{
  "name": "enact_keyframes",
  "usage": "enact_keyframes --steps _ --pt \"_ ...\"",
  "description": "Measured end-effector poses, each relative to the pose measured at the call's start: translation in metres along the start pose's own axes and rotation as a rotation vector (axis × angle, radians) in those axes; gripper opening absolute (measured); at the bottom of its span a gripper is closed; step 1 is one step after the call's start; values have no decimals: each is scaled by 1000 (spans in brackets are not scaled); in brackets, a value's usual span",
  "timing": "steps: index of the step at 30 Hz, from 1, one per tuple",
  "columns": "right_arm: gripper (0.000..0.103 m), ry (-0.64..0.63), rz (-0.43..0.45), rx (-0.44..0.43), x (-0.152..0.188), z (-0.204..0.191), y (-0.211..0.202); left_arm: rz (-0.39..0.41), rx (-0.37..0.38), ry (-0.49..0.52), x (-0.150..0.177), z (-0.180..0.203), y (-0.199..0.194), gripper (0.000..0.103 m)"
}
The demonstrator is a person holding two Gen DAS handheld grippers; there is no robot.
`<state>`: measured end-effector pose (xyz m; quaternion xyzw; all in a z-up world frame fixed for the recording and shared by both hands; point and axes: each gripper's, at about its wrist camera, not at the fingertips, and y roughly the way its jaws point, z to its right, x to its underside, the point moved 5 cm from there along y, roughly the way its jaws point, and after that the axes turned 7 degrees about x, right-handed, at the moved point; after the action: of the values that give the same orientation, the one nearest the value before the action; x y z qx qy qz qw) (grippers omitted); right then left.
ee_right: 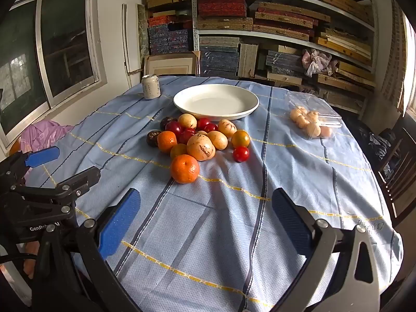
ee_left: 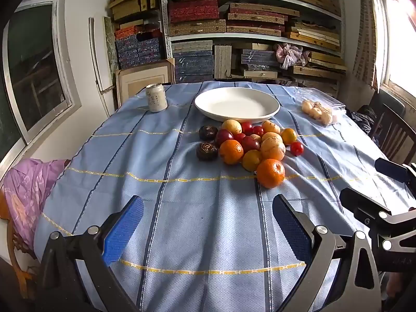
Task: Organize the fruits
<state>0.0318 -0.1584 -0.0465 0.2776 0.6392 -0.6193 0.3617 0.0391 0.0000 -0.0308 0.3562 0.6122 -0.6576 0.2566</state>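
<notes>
Both grippers are hanging spread wide and gripping nothing: the left gripper [ee_left: 208,223] and the right gripper [ee_right: 205,218] are waiting well short of the white plate [ee_left: 270,101]. The fruit pile [ee_left: 249,143] is sitting on the bench just in front of the plate, with the nearest orange [ee_left: 270,173] a little apart on the near side. The cloth [ee_left: 182,208] is lying wrinkled, so a nudged round fruit is likely rolling off, and the tightly packed pile is risking a gripper knocking neighbours. The can [ee_left: 156,100] is standing left of the plate.
</notes>
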Motion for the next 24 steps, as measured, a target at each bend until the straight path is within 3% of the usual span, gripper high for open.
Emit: enact_keyframes --steps 24 --pt "99 14 -12 -9 -2 4 3 -19 15 -6 6 1 9 100"
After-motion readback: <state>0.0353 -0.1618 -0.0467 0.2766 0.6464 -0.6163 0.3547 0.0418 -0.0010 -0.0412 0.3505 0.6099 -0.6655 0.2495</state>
